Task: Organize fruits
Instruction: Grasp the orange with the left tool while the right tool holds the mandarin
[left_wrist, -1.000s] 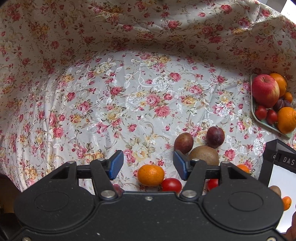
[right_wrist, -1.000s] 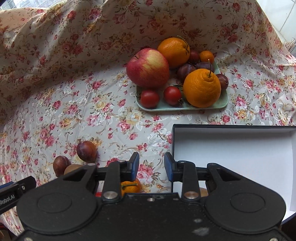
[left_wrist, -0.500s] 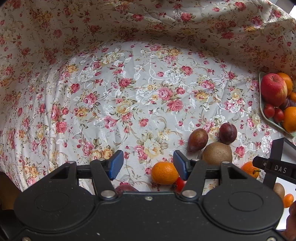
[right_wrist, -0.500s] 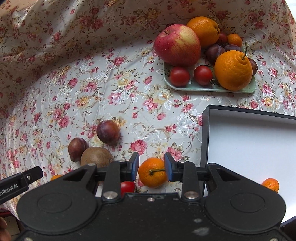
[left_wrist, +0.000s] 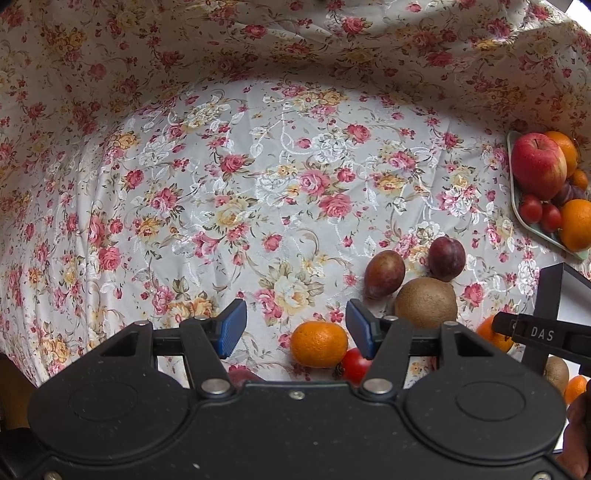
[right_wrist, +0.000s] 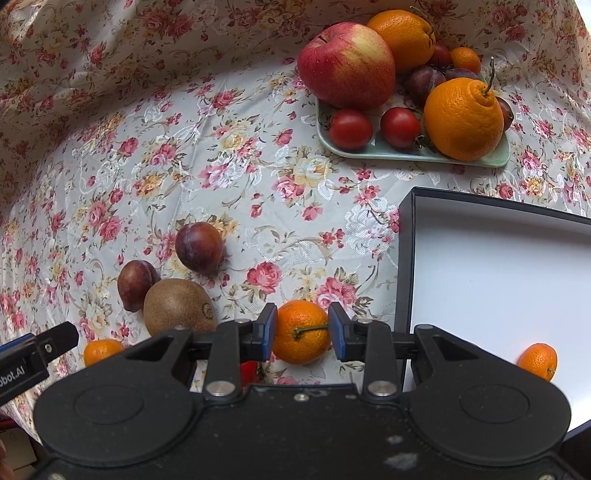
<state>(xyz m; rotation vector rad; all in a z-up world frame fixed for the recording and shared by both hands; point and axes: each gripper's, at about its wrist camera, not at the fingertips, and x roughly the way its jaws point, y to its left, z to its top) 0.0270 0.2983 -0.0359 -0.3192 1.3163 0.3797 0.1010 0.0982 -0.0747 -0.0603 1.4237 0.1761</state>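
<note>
My right gripper (right_wrist: 299, 332) is open, its blue pads on either side of a stemmed mandarin (right_wrist: 302, 331) on the floral cloth; I cannot tell whether they touch it. Left of it lie a kiwi (right_wrist: 177, 306) and two plums (right_wrist: 199, 247). A black box with a white inside (right_wrist: 495, 266) holds a small mandarin (right_wrist: 537, 361). My left gripper (left_wrist: 293, 328) is open and empty above the cloth, with another mandarin (left_wrist: 318, 344) and a cherry tomato (left_wrist: 354, 365) just below its right pad. The kiwi (left_wrist: 424, 302) and plums (left_wrist: 384, 273) lie to its right.
A pale green tray (right_wrist: 413, 155) at the back holds an apple (right_wrist: 347, 62), oranges, tomatoes and plums; it also shows at the right edge of the left wrist view (left_wrist: 532, 229). The floral cloth (left_wrist: 221, 177) rises as a wall behind.
My right gripper has moved forward and down, so the stemmed mandarin now sits between its pads. My left gripper has shifted slightly; its jaws stay open.
</note>
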